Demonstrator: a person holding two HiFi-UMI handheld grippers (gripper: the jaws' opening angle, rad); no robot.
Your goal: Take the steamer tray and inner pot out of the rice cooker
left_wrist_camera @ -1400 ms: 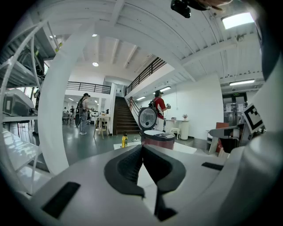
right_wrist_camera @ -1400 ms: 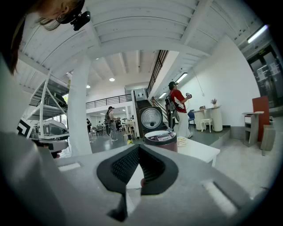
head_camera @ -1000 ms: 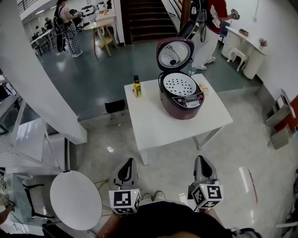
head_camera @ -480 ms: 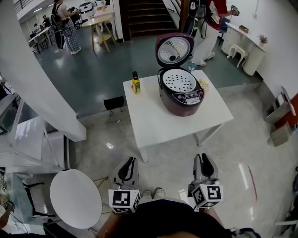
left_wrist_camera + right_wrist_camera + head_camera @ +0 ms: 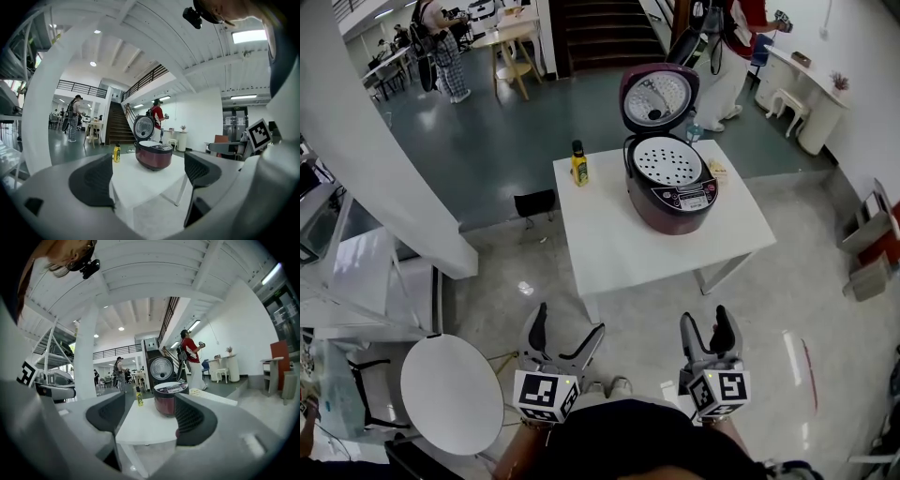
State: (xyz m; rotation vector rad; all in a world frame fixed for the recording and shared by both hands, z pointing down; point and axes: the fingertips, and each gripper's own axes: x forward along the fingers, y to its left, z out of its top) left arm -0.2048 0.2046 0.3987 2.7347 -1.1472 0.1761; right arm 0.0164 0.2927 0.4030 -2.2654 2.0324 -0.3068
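A dark red rice cooker [image 5: 673, 192] stands on the white table [image 5: 619, 248] with its lid [image 5: 658, 97] raised. The white perforated steamer tray [image 5: 667, 162] lies in its mouth; the inner pot beneath is hidden. Both grippers are held low, well short of the table's near edge. My left gripper [image 5: 565, 336] is opening, its jaws spread wide with nothing between them. My right gripper [image 5: 706, 326] is opening too and is empty. The cooker [image 5: 153, 156] shows far ahead in the left gripper view, and the cooker [image 5: 167, 398] shows between the pads in the right gripper view.
A yellow bottle [image 5: 578, 164] stands at the table's far left corner, a small packet [image 5: 717, 170] to the cooker's right. A round white table [image 5: 450, 396] is at my left with a white column [image 5: 366, 141] beyond it. People stand far behind the table.
Both grippers' jaws have gone from shut to spread wide. The view has shifted slightly; the hands have stayed in place.
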